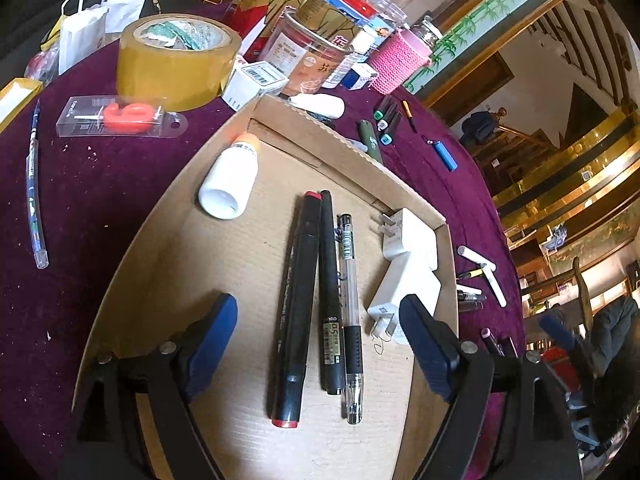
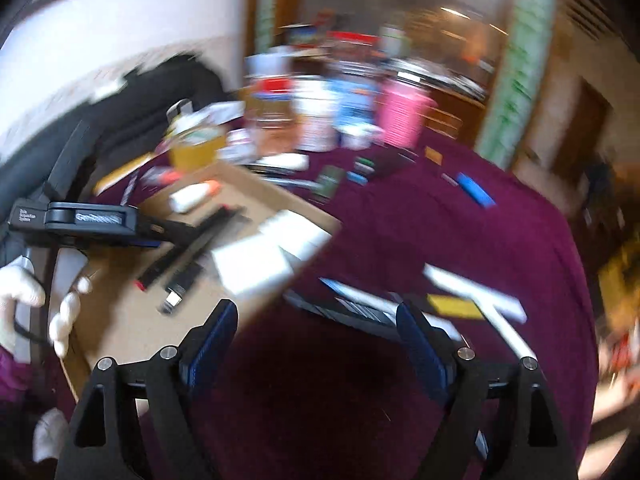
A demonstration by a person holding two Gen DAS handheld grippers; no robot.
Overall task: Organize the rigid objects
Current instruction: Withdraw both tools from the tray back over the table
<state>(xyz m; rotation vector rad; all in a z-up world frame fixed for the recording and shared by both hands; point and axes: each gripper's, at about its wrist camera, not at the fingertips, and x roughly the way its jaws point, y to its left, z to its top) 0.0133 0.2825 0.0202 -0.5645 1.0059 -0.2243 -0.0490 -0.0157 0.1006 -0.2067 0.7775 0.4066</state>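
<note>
So here's where we're at. Our left gripper (image 1: 318,334) hangs over the cardboard tray (image 1: 160,240), jaws spread wide and gripping nothing, with three pens lying between its fingers: the fat marker (image 1: 294,308), a black pen (image 1: 330,292) and a clear gel pen (image 1: 350,320), side by side, long axes running away from us, roughly in line with the gripper. Two white chargers (image 1: 408,264) sit against the tray's right wall, and a white bottle (image 1: 232,178) lies at the far left.

Our right gripper (image 2: 316,344) is also open and empty, over bare purple cloth (image 2: 460,220) just right of the tray. It's a blurry view, but the loose pens (image 2: 360,308) and white sticks (image 2: 476,294) lie just ahead of it, mostly crosswise to the fingers. We'd say the right hand is the nearer one for those, and it'll need a wrist turn to pinch one across its width. Farther back: green markers (image 1: 384,120), a blue stick (image 1: 444,154), then tape (image 1: 176,56).
</note>
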